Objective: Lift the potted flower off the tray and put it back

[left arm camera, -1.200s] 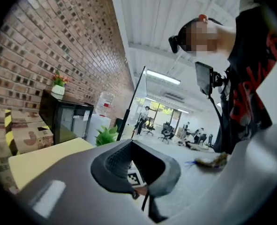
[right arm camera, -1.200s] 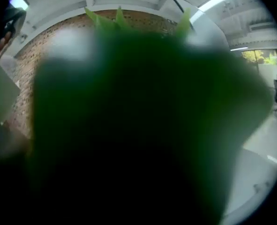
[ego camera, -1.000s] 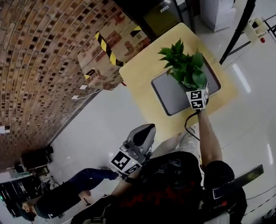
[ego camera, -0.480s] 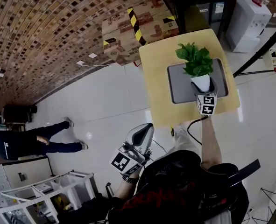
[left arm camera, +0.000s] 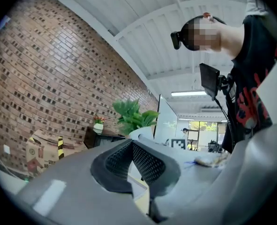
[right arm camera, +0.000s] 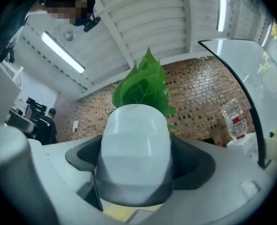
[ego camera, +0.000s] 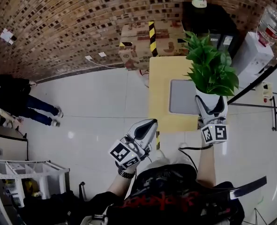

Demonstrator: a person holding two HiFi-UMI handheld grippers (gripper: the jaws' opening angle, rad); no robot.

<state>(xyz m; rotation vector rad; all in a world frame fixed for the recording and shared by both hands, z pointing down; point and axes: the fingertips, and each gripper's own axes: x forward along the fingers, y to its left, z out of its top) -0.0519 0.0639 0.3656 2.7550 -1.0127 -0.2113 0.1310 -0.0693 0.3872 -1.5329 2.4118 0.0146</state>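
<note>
White glazed pot and green leaves: your potted flower (ego camera: 211, 71) sits squarely between the jaws of your right gripper (ego camera: 211, 103); the right gripper view shows the dark pads (right arm camera: 190, 161) pressed on both flanks of the pot, with the jaws standing wide around it; the leaves rise past the fingertips, away from you. You hold it up in the air, off the tray (ego camera: 181, 97), and in the head view it hangs over the tray's right-hand edge; yellow table top shows beneath the pot's base.

Your left gripper (ego camera: 149, 125) has its jaws together with nothing between them; it hangs to the near left of the tray, well apart from it, off the table's corner.

The tray's grey surface is bare; it lies on the yellow table (ego camera: 159, 86), which leaves a wide strip to the tray's left and narrower margins on the near and far sides; the near table edge runs between the tray and you. Left of the tray, past the table edge, the white floor (ego camera: 101, 107) is open. Beyond the tray's far side stand a cardboard box (ego camera: 150, 41) and a dark cabinet (ego camera: 213, 20); to the tray's right a black slanted pole (ego camera: 260, 76) crosses close by, with a water bottle (ego camera: 272, 25) behind it.
</note>
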